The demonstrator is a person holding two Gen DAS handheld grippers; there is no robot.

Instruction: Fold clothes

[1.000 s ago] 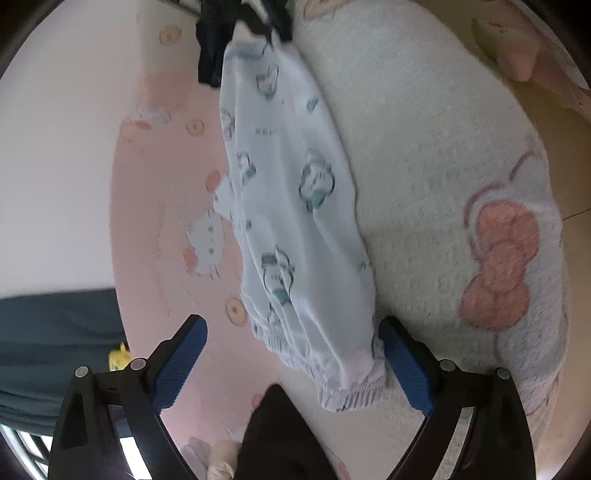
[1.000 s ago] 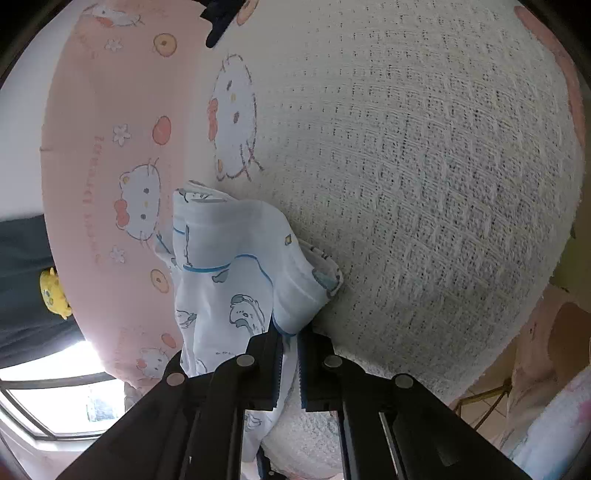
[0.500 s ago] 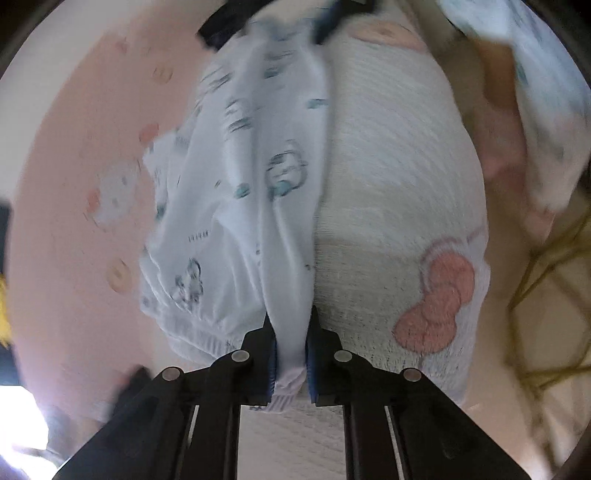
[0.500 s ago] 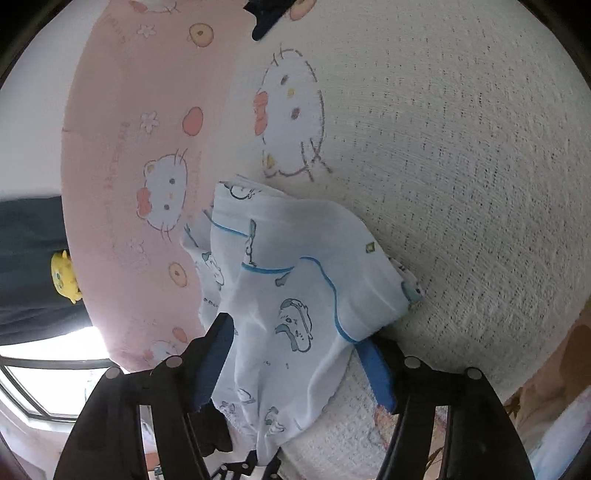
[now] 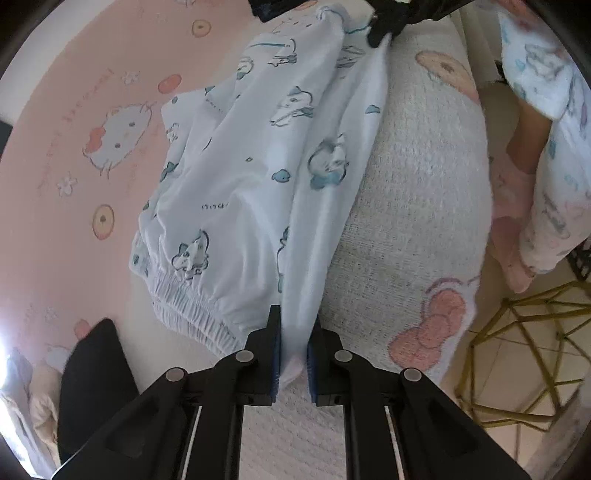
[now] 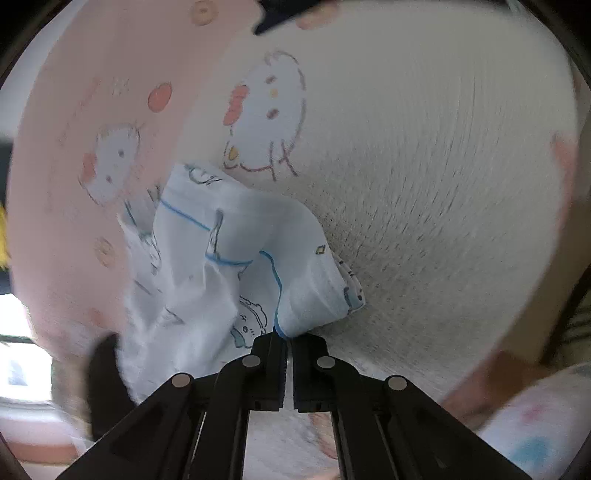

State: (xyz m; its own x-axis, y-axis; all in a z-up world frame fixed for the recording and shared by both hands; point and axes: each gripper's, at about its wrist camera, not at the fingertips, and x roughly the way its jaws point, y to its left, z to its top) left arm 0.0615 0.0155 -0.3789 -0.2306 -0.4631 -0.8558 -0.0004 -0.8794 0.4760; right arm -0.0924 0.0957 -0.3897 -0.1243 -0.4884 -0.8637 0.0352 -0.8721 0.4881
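**Printed trousers pinched at both ends over the bed**

The trousers, pale blue-white with small cartoon animals, hang stretched between the two grippers above a bed, over the line where a pink cartoon-cat sheet meets a white textured blanket. The left gripper has its blue pads pressed together on a fold of cloth just beside the gathered elastic cuff, so that one leg runs taut up and away from it. At the far end of that leg the right gripper shows as a dark shape against the fabric.

In the right wrist view the right gripper is closed on an edge of the trousers trimmed with a thin blue line; its jaws have just been closing, with the cloth between them. The fabric bunches in loose folds to the left of the fingers, over the pink sheet, with the white blanket to the right.

A person's bare leg in printed nightwear stands beside the bed, near a gold wire frame on the floor.
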